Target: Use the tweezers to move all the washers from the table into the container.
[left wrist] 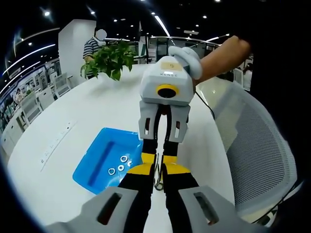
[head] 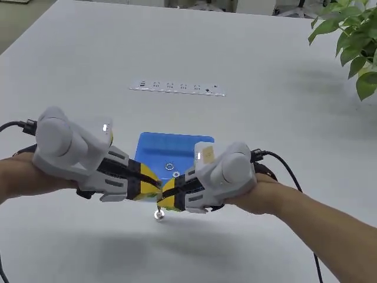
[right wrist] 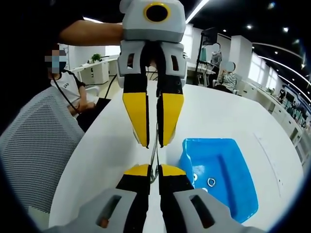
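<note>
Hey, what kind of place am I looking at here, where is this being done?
Most likely an open-plan office or lab-style workspace: a large white table with a built-in socket strip, a mesh office chair beside it, a potted plant, and long ceiling light strips overhead.

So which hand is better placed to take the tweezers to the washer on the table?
Probably right. The left gripper and right gripper both clamp the tweezers, but the washer lies nearer the right one's tongs.

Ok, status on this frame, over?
Left claw and right claw both shut on the tweezers, tip to tip. One washer on table under the claws; three washers in container. No obstruction seen.
</note>
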Demonstrator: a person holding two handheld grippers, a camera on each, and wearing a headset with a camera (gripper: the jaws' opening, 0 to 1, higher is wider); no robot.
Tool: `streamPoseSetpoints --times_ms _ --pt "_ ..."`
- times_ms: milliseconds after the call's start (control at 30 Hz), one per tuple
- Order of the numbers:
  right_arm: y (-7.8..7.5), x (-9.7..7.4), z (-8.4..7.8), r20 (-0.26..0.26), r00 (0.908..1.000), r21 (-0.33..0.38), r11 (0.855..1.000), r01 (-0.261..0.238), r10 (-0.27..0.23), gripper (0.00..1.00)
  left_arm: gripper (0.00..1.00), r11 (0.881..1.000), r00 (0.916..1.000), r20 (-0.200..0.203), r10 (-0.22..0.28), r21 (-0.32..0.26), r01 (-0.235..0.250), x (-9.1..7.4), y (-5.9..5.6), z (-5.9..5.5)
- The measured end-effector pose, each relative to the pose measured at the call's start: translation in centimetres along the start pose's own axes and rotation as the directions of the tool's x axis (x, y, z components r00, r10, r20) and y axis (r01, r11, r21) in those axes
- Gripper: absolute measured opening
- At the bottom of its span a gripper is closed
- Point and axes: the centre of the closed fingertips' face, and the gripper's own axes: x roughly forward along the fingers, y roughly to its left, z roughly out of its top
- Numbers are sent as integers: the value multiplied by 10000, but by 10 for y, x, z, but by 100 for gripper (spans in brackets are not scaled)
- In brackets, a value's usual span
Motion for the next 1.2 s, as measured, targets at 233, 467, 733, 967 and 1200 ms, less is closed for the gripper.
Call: streamPoseSetpoints --times_ms 233,467,733,967,1200 --pt "-1 -6 4 22 10000 -1 10000 79 -79 7 21 9994 9998 178 116 -326 -110 -4 -1 -2" --pt "-5 -13 11 156 9998 144 9999 84 -86 7 32 9939 9980 446 448 -1029 -400 -9 -3 -8" --pt "-12 -23 20 272 9996 186 9998 94 -100 7 46 9846 9942 730 792 -1618 -666 -17 -6 -14" --pt "-20 -31 30 323 9994 124 9999 110 -114 7 60 9804 9885 1016 1117 -1740 -929 -22 -5 -13" --pt "-34 -39 39 446 9986 36 9996 278 -279 7 70 9716 9821 1248 1408 -2080 -1129 -25 -5 -12"
